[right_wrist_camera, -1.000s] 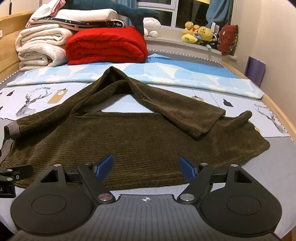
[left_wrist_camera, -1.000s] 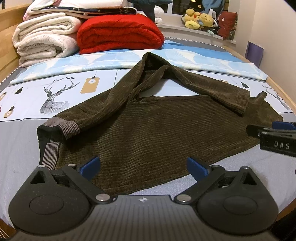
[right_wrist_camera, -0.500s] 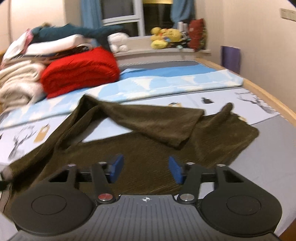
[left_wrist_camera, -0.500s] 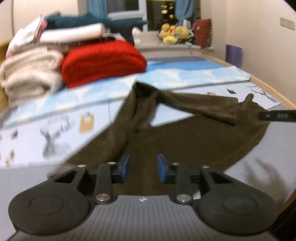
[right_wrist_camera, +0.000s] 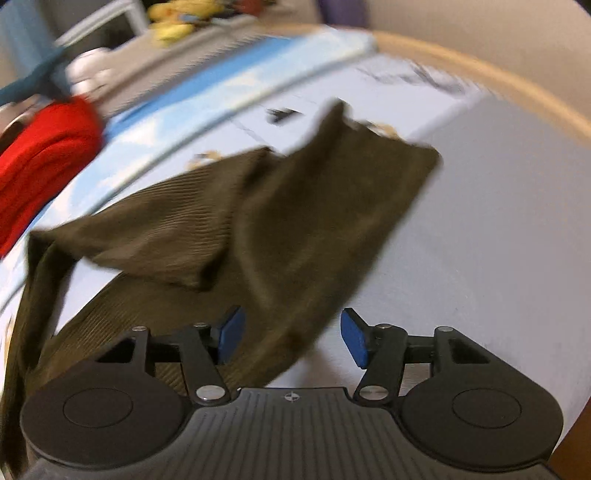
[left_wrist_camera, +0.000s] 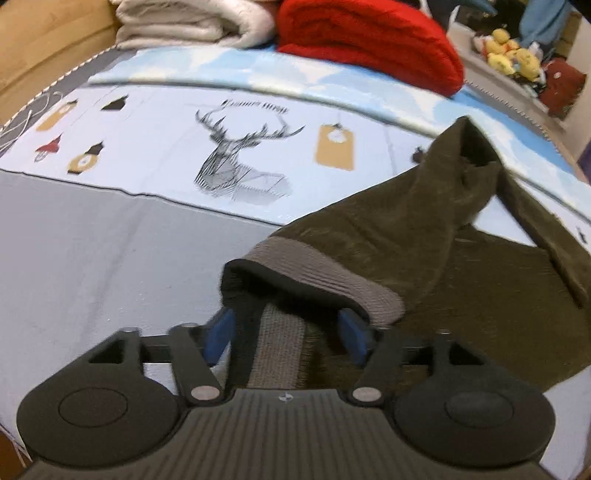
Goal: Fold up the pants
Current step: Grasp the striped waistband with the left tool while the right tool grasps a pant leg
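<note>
Both opening claws, left claw (left_wrist_camera: 286, 334) and right claw (right_wrist_camera: 291, 338), straddle pants (left_wrist_camera: 424, 236).

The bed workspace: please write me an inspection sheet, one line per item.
Surface: bed, grey sheet with a deer-print band.
Job's things: brown corduroy pants, partly folded; grey ribbed waistband nearest the left gripper.
Clutter: red blanket, white bedding, plush toys.
Grippers: left gripper jaws opening around the waistband; right gripper jaws opening over the pants' opposite end; neither clamps.
Cables: nothing seen.
Surroundings: wooden bed frame, wall.
</note>
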`<state>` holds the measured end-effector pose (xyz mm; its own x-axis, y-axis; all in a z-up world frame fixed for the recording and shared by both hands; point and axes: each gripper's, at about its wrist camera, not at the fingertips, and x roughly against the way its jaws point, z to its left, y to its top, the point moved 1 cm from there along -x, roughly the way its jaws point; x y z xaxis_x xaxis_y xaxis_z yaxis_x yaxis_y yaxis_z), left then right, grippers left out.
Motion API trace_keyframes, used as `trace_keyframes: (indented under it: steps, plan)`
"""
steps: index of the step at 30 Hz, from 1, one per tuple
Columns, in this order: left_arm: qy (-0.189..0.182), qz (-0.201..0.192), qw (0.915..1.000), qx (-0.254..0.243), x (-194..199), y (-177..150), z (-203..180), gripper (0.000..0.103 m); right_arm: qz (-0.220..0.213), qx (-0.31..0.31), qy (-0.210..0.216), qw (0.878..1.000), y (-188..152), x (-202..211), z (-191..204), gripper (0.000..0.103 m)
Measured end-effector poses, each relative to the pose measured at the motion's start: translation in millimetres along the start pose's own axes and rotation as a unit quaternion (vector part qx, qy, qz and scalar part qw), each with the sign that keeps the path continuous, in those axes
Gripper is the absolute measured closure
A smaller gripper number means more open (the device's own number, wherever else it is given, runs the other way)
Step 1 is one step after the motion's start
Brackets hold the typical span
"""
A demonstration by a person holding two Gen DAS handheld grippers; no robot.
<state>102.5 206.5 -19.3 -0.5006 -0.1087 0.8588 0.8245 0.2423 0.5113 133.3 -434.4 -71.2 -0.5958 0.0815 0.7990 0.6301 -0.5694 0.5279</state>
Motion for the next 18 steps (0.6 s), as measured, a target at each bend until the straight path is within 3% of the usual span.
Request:
trace_keyframes:
  steps: [8,13,15,18]
  plan:
    - [-0.003,0.056,0.998,0.029,-38.8,-0.5,8.7,0.024,0.041,-0.045,-0.013,0.998,-0.7,-53.4,3.1,0.036]
    - [0.022,0.088,0.9957,0.015,-63.5,-4.3,6.1,0.02,0.042,-0.044,-0.024,0.998,2.6,-70.3,9.9,0.037]
    - [0.026,0.097,0.9949,0.009,-69.1,-6.1,5.9,0.019,0.037,-0.027,-0.027,0.999,3.9,-72.7,17.0,0.043]
    - [0.021,0.118,0.9928,-0.011,-79.4,-11.5,0.9,0.018,0.033,-0.011,-0.035,0.999,5.2,-75.9,22.8,0.061]
